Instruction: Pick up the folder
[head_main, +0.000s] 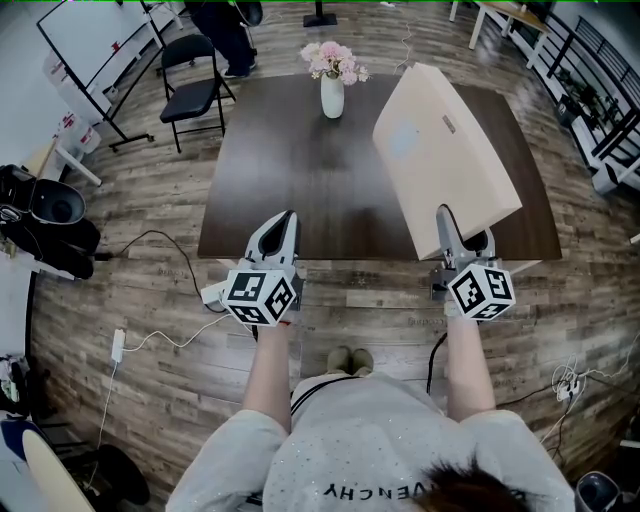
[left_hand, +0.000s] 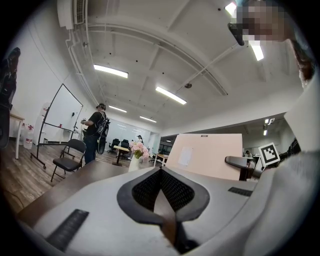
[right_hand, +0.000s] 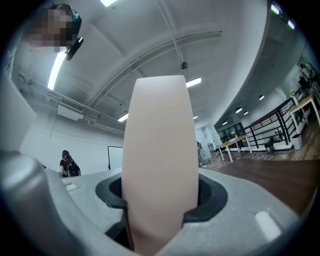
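Observation:
The folder (head_main: 445, 158) is a thick pale beige box file with a small label on its face. It stands lifted above the right half of the dark table (head_main: 290, 170), clear of the top. My right gripper (head_main: 458, 240) is shut on its near lower edge. In the right gripper view the folder (right_hand: 160, 150) fills the middle, its spine pinched between the dark pads. My left gripper (head_main: 281, 232) hovers at the table's near edge, shut and holding nothing. In the left gripper view the folder (left_hand: 207, 155) shows to the right, and my left gripper (left_hand: 161, 192) has its pads together.
A white vase with pink flowers (head_main: 333, 75) stands at the table's far middle. A black folding chair (head_main: 193, 92) and a whiteboard (head_main: 95, 45) stand at the far left, with a person (head_main: 225, 30) behind. Cables (head_main: 150, 330) lie on the wooden floor.

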